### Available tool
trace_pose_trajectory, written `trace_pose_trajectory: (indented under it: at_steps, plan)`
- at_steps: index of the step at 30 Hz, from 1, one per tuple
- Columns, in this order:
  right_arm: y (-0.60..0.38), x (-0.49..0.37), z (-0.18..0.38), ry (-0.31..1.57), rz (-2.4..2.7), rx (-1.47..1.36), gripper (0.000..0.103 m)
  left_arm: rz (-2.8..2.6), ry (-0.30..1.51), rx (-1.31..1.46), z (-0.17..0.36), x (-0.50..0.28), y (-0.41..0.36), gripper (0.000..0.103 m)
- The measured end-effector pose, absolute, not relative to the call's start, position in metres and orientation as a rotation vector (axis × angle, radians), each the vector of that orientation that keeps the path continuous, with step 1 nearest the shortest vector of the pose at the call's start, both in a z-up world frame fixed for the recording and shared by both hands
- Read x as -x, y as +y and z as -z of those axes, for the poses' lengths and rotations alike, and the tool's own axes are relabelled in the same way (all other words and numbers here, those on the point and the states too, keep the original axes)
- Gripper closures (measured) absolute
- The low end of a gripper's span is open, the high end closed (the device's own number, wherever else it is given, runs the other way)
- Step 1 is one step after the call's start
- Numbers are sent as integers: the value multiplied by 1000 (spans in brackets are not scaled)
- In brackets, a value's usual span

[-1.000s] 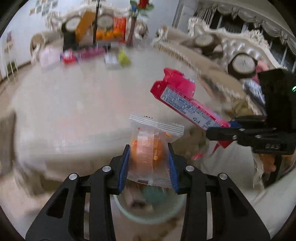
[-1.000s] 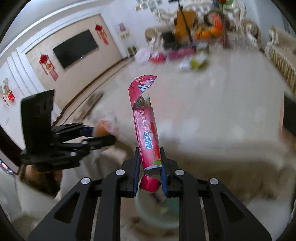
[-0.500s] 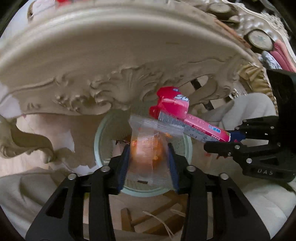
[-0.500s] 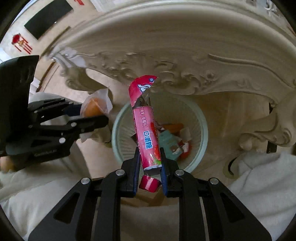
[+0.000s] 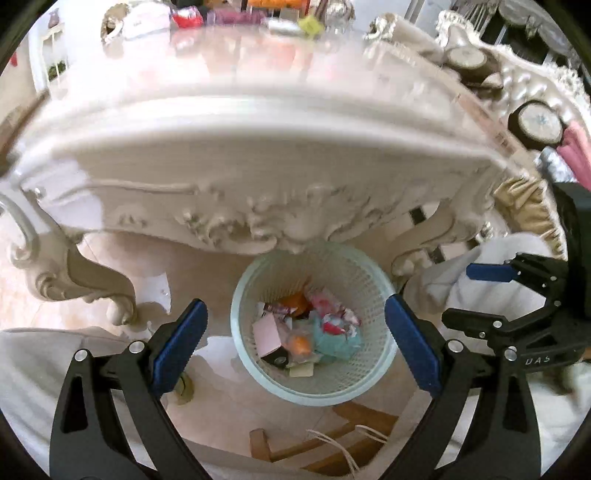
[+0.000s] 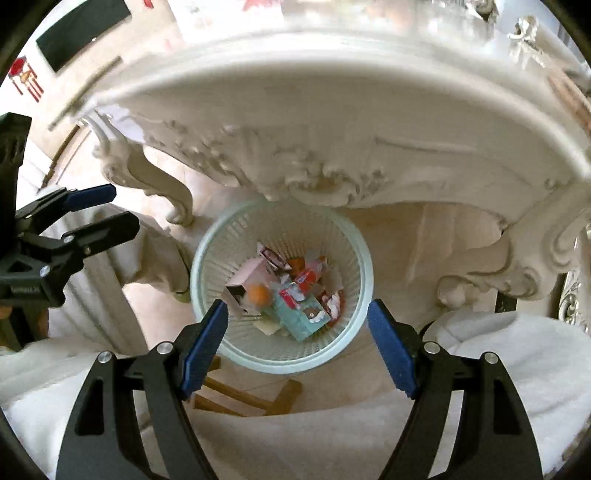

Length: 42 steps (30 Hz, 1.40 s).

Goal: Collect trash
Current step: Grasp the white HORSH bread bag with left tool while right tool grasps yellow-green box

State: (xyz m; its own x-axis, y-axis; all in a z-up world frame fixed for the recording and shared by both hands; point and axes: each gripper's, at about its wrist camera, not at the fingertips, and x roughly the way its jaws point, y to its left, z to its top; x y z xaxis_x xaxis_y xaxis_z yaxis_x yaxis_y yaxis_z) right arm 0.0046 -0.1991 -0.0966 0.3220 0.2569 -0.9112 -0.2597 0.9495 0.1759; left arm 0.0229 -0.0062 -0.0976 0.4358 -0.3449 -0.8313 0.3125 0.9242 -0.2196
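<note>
While both claws gape, orange packet (image 5: 300, 344) in upright wastebasket (image 5: 373, 384)

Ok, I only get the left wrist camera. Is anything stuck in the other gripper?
Observer: No. On its own camera the right gripper has just been opening, and both blue pads are bare. Only the basket shows in the gap between them.
Operator: What's past the table on that side?
Observer: A black screen hangs on the wall, up in the left corner.
Operator: Anything next to it?
Observer: A red decoration is on the wall, lower and further left.
</note>
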Motion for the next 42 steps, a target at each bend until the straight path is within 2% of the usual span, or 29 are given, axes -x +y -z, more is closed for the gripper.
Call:
trace_pose_trajectory:
  at_steps: [7,13,22,26,35,42]
  plan:
    - [-207,-53,7,909,-282,-7,29,385,846,-18,15,-60,2,9]
    - [-215,-148,-13,827,-130,-28,29,240,786,12,-15,-153,11,9]
    - [-214,-288,-8,849,-68,-136,29,171,794,12,-24,-238,3,9]
    - [-199,-319,6,878,-30,-98,29,128,814,-43,-19,-274,0,9]
    - [-196,-361,26,938,-5,-36,29,137,848,-31,-11,-326,-3,9]
    - [-210,-365,34,957,-3,142,29,154,879,-52,-1,-355,-30,9]
